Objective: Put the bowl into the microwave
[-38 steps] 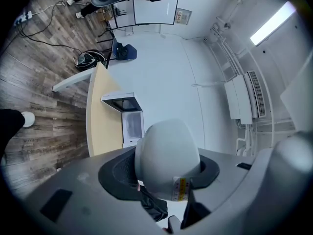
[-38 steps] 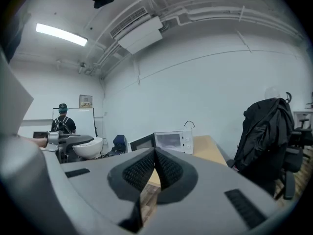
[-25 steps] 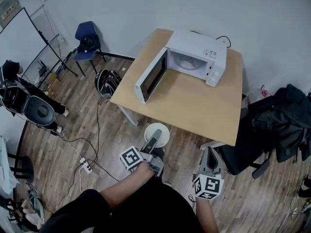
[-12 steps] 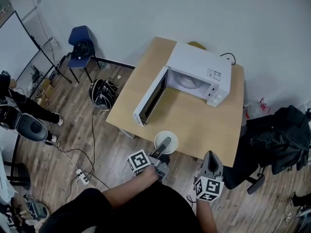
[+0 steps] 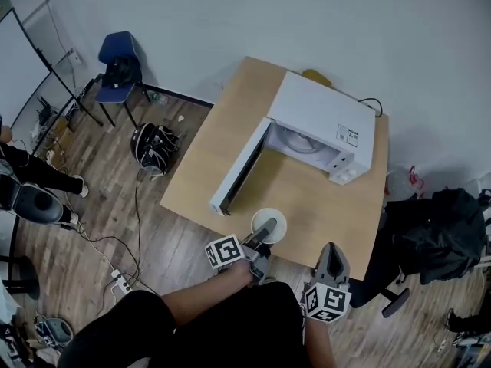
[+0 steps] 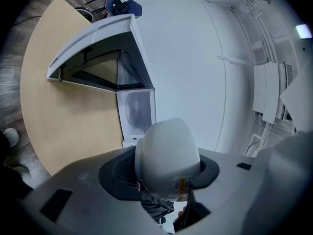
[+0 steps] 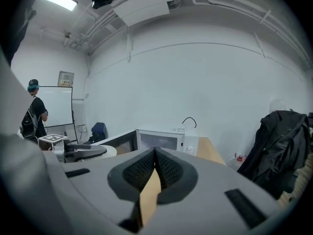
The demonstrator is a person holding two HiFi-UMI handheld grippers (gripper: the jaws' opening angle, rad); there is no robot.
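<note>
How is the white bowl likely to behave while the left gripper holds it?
The white bowl is probably stiff: its wall shows no bending inside the left gripper. It looks smooth, so it may slip. Held at one side only, it could tilt.

Illegible, prob. print: sticker [image 6: 182, 185] on bowl [image 6: 166, 151], label [image 5: 347, 136] on microwave [image 5: 322, 110].

The white round bowl [image 5: 275, 218] carries a small yellow label. The boxy white microwave [image 5: 326, 121] matches it, and the table [image 5: 230, 140] is pale wood. The grey left gripper [image 5: 267, 228] and grey right gripper [image 5: 331, 249] bear black-and-white square markers. The plank floor [image 5: 115, 198] is brown.
</note>
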